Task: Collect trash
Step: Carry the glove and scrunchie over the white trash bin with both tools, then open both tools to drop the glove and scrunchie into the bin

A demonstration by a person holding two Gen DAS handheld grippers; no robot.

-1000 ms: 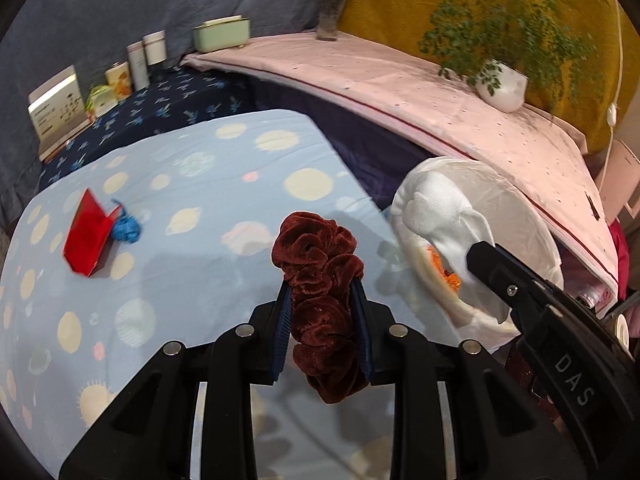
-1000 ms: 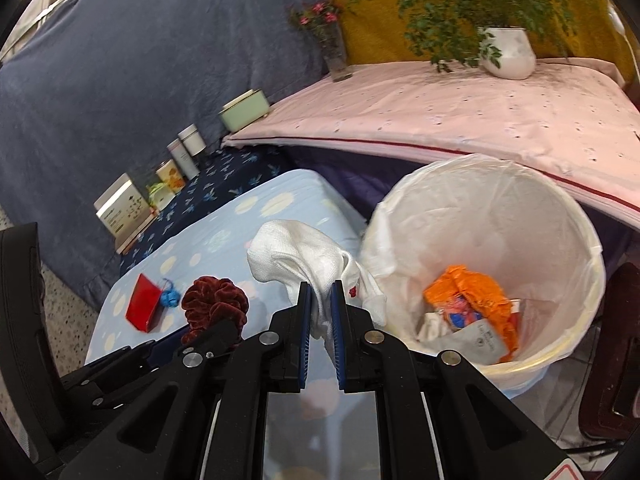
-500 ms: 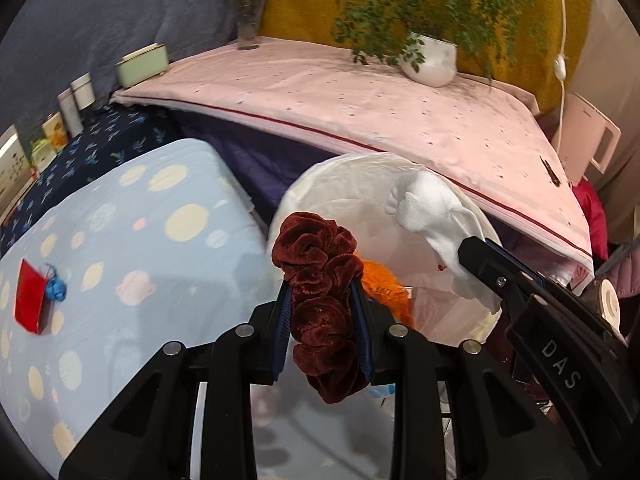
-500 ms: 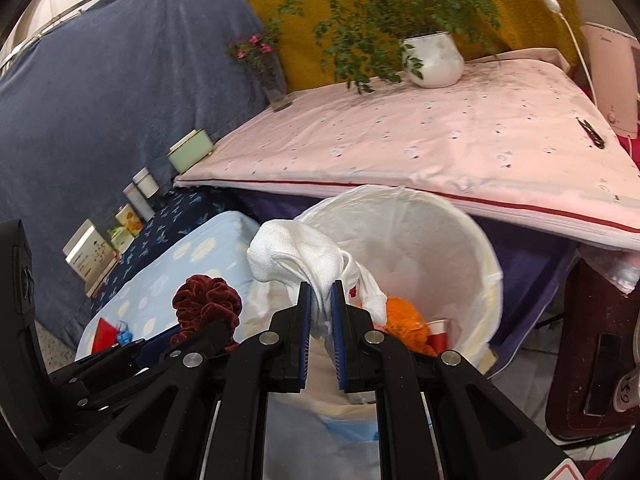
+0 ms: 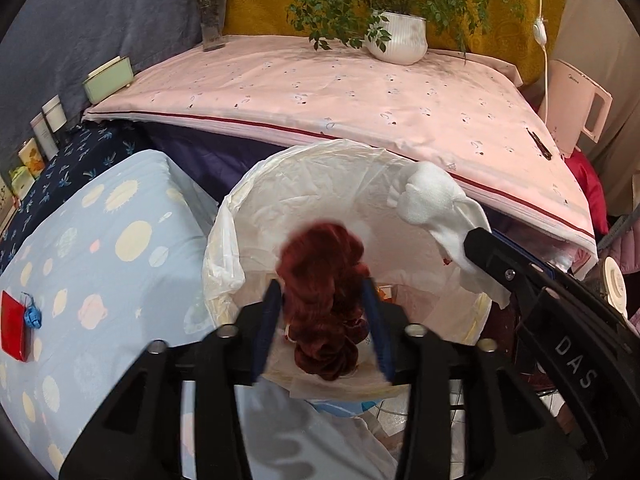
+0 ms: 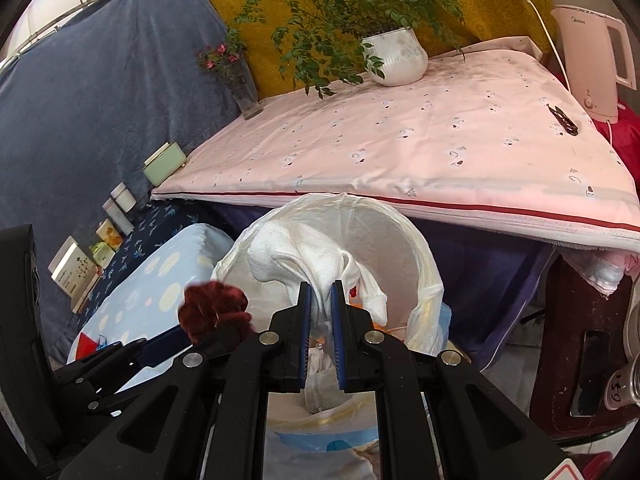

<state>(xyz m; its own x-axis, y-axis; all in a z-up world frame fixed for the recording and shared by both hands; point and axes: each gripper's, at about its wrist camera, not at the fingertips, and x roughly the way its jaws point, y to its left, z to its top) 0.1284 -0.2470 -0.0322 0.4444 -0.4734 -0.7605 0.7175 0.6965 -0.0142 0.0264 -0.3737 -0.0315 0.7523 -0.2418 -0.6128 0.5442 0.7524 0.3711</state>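
The left gripper has its blue-padded jaws spread wider than the dark red velvet scrunchie between them; the scrunchie is blurred, and whether the pads touch it cannot be told. It sits over the open mouth of the round bin lined with a white plastic bag, toward the bin's near side. The right gripper has its jaws drawn narrow and pinching a crumpled white cloth, which bulges above the fingertips and hangs over the same bin, toward its far right rim as seen from the left wrist camera. In the right wrist view a bit of orange trash shows inside the bin just beside the cloth.

Left of the bin lies the pale blue sheet printed with planets, and on it, well apart from the bin, a small red folded card touches a blue crumpled scrap. Behind the bin runs a pink cloth-covered surface with a dark red stripe, its edge just beyond the bin's far rim. On it, far from the bin, stand a white ribbed pot with a leafy green plant, a glass vase of pink flowers and a pale green box. A pink electric kettle stands at the right end of that surface.
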